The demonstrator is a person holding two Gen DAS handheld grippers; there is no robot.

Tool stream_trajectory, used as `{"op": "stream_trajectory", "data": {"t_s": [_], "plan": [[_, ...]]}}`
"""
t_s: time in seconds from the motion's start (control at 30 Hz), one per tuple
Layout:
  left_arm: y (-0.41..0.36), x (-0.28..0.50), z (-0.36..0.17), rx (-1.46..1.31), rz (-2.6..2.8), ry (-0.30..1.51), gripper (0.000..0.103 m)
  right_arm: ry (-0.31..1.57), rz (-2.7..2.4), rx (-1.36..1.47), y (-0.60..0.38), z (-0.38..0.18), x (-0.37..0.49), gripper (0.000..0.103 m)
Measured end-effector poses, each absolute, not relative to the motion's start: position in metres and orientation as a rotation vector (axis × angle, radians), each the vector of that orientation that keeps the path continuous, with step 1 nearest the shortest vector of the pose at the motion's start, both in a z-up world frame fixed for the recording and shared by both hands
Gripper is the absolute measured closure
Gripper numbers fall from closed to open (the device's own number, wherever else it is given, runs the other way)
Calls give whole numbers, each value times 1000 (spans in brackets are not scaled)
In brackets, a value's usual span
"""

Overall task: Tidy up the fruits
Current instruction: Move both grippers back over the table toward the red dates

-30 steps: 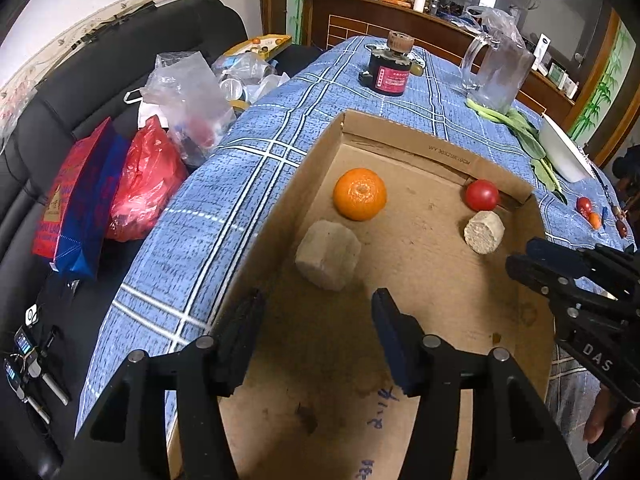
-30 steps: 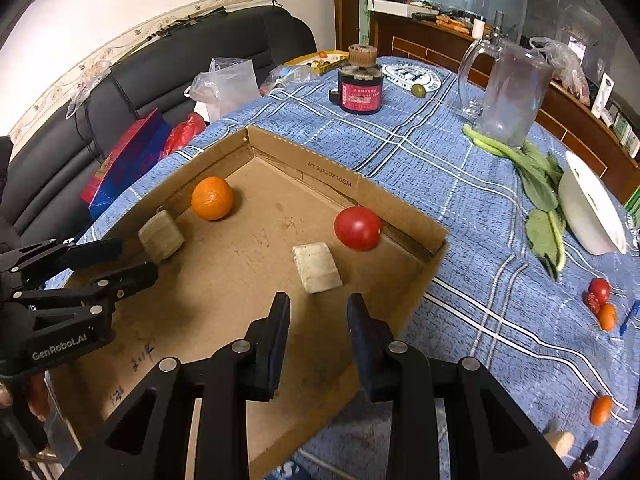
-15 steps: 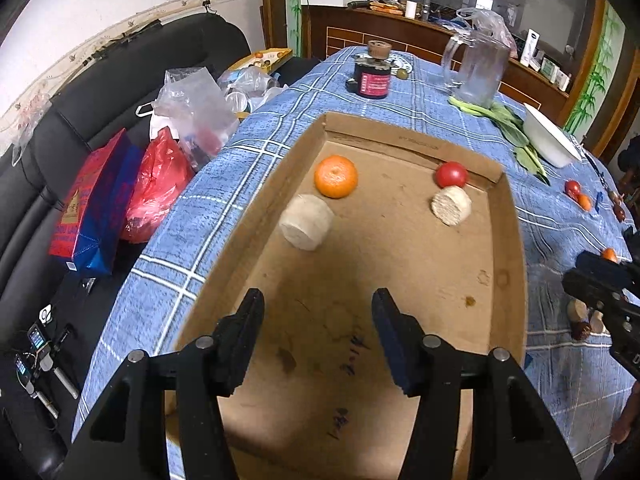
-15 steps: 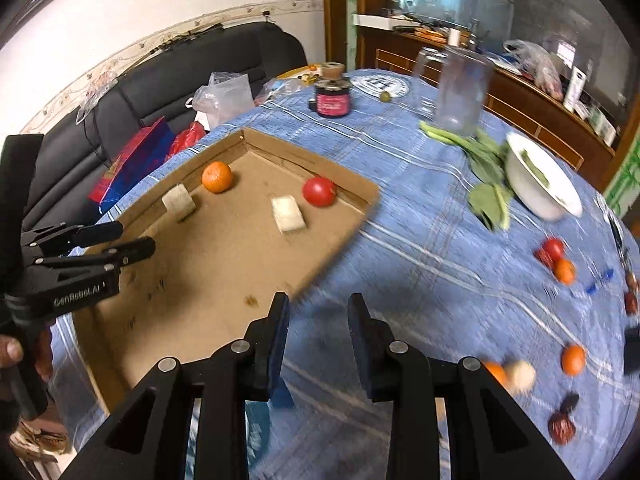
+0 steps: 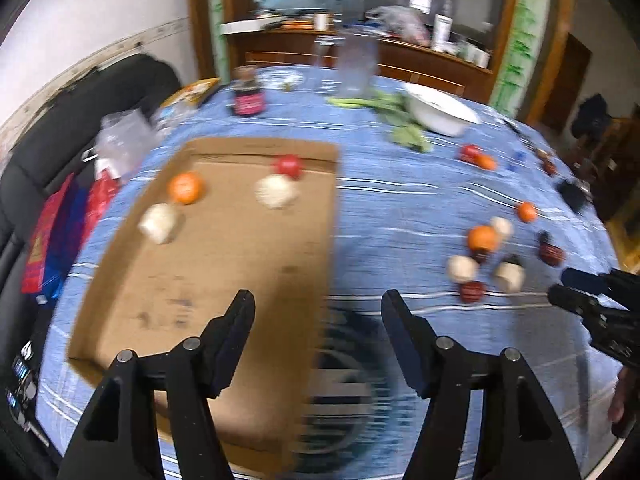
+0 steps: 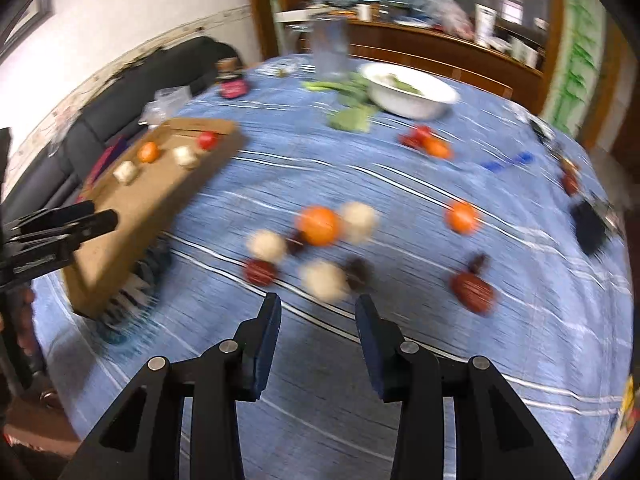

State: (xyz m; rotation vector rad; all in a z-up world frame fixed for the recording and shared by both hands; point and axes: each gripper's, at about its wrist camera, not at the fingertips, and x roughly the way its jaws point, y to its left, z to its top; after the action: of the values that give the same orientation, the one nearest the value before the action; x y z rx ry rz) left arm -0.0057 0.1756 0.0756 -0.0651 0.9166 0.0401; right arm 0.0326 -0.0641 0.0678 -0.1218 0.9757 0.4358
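loose fruits [image 6: 320,236] motion-blurred, cardboard tray [image 5: 224,264] near edge smeared, kinds unclear

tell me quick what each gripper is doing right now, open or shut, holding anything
Left gripper: open, holding nothing, over the cardboard tray's near edge.
Right gripper: open, holding nothing, above the blue tablecloth.

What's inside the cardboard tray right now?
The cardboard tray holds four things: an orange, a red tomato and two pale chunks. The left hand-held gripper covers the tray's near edge.
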Motion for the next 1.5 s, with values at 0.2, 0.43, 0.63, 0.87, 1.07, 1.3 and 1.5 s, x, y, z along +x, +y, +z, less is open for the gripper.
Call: {"op": "stream_trajectory", "data": {"t_s": [0.2, 0.43, 0.63, 0.87, 1.07, 1.3, 1.5], "plan": [[112, 0, 66, 4, -65, 949, 32, 999, 325, -107, -129, 51, 51, 62], [82, 7, 50, 36, -87, 1005, 32, 1023, 322, -77, -154, 34, 82, 62], [78, 19, 40, 10, -83, 1043, 32, 1008, 381, -137, -140, 23, 95, 62], [69, 39, 27, 7, -96, 1065, 32, 968, 415, -136, -144, 31, 88, 70], [68, 54, 12, -32, -108, 1091, 49, 956, 417, -121, -150, 38, 81, 70], [70, 53, 13, -42, -135, 1065, 72, 975, 425, -109, -148, 34, 84, 70], [74, 53, 13, -75, -143, 1066, 72, 978, 424, -145, -134, 30, 99, 58]]}}
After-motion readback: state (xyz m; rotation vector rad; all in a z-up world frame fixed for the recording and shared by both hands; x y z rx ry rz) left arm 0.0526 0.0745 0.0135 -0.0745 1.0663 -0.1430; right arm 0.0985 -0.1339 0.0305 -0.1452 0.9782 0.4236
